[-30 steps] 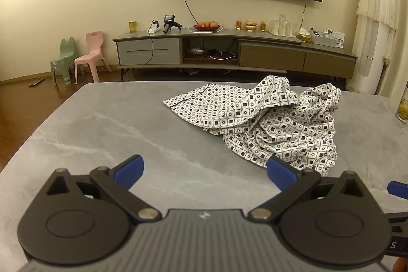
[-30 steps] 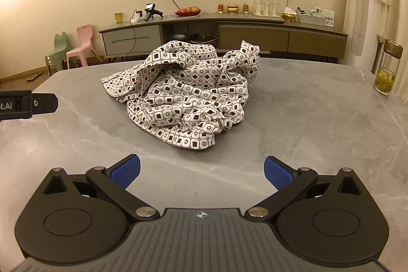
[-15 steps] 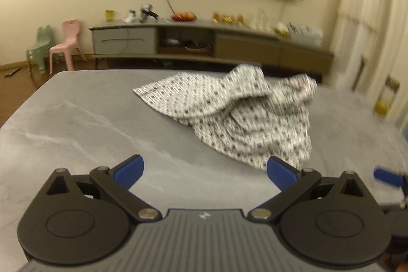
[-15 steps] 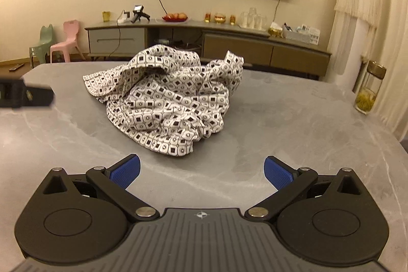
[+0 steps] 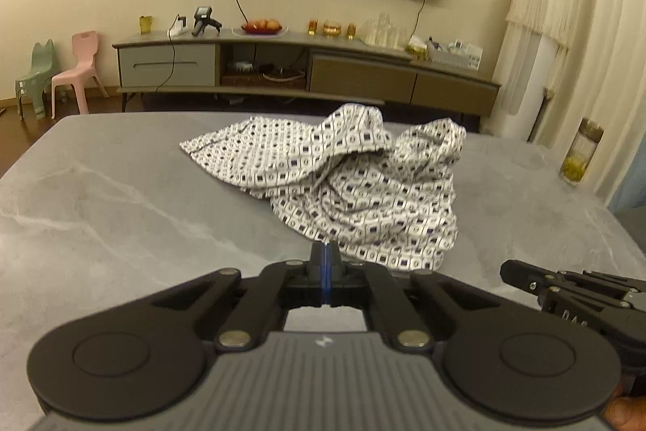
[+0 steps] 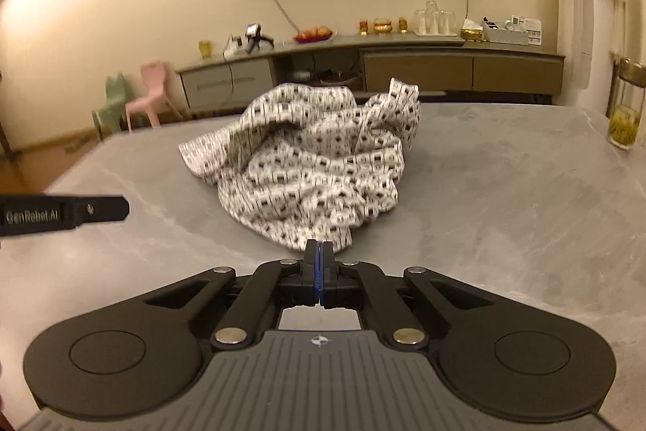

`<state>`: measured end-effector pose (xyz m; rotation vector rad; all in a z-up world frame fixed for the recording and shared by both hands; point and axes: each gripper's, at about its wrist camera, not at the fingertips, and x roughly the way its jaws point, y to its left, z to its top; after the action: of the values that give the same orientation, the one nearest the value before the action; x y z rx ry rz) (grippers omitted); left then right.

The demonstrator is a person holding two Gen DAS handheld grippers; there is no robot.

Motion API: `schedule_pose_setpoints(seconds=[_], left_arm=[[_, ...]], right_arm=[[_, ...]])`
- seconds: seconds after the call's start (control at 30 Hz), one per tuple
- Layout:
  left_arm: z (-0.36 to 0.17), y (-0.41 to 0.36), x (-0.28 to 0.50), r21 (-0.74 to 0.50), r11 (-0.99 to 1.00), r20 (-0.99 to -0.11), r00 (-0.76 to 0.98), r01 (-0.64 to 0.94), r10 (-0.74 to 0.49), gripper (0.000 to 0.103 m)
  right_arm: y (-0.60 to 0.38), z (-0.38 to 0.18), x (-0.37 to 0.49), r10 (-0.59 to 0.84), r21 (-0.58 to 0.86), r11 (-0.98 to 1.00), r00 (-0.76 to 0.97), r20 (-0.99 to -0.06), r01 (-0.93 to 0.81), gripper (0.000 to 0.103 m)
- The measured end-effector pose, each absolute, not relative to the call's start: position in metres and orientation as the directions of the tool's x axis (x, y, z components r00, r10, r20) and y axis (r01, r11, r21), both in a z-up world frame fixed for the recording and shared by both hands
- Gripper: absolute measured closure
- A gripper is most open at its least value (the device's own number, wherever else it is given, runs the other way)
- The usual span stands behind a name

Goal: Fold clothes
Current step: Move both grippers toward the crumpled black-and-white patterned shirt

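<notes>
We see the shirt point(image 5: 343, 188) crumpled mid-desk point(image 5: 101, 221), beyond both tongs, left point(image 5: 325, 253) and right point(image 6: 319, 251), each pinched empty. Only our left view shows the right tongs from the side.

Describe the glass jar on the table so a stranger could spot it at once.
Start at the grey marble-look table holding the crumpled black-and-white patterned garment. At the table's far right edge stands a tall clear glass jar with a brass-coloured lid. Yellow-green contents fill its bottom; nothing else there stands upright.
</notes>
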<state>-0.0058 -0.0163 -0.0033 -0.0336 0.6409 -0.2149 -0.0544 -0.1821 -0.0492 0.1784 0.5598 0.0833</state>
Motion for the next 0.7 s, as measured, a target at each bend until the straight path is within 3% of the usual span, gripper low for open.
schedule_pose_setpoints(seconds=[0.23, 0.27, 0.3, 0.33, 0.37, 0.4, 0.43, 0.7], left_arm=[[-0.006, -0.013, -0.006, -0.041, 0.987, -0.57, 0.807, 0.156, -0.152, 0.103], [-0.008, -0.011, -0.005, -0.04, 0.989, -0.57, 0.81, 0.143, -0.141, 0.094], [-0.011, -0.009, -0.003, -0.043, 0.99, -0.572, 0.809, 0.137, -0.137, 0.078], [-0.013, -0.007, -0.002, -0.045, 0.99, -0.574, 0.808, 0.131, -0.133, 0.066], [-0.016, -0.004, -0.001, -0.056, 0.991, -0.575, 0.808, 0.123, -0.133, 0.037], [-0.018, -0.002, -0.001, -0.069, 0.992, -0.573, 0.809, 0.11, -0.129, 0.013], [-0.02, -0.001, 0.0, -0.078, 0.991, -0.568, 0.812, 0.109, -0.134, 0.009], [-0.034, 0.01, 0.024, -0.151, 0.983, -0.588, 0.79, 0.105, -0.174, 0.008]], right_arm=[[-0.185, -0.048, -0.058, 0.064, 0.173, 0.984, 0.857, -0.512, 0.03, 0.102], [-0.186, -0.05, -0.056, 0.053, 0.175, 0.984, 0.853, -0.519, 0.045, 0.102], [-0.188, -0.052, -0.055, 0.047, 0.178, 0.982, 0.848, -0.528, 0.056, 0.097], [-0.19, -0.053, -0.054, 0.047, 0.183, 0.981, 0.844, -0.534, 0.062, 0.08], [-0.192, -0.054, -0.054, 0.045, 0.188, 0.98, 0.842, -0.537, 0.068, 0.065], [-0.193, -0.055, -0.053, 0.043, 0.195, 0.978, 0.842, -0.538, 0.075, 0.034], [-0.194, -0.056, -0.053, 0.04, 0.204, 0.975, 0.844, -0.536, 0.083, 0.008], [-0.191, -0.066, -0.027, 0.004, 0.189, 0.975, 0.838, -0.546, 0.119, 0.004]])
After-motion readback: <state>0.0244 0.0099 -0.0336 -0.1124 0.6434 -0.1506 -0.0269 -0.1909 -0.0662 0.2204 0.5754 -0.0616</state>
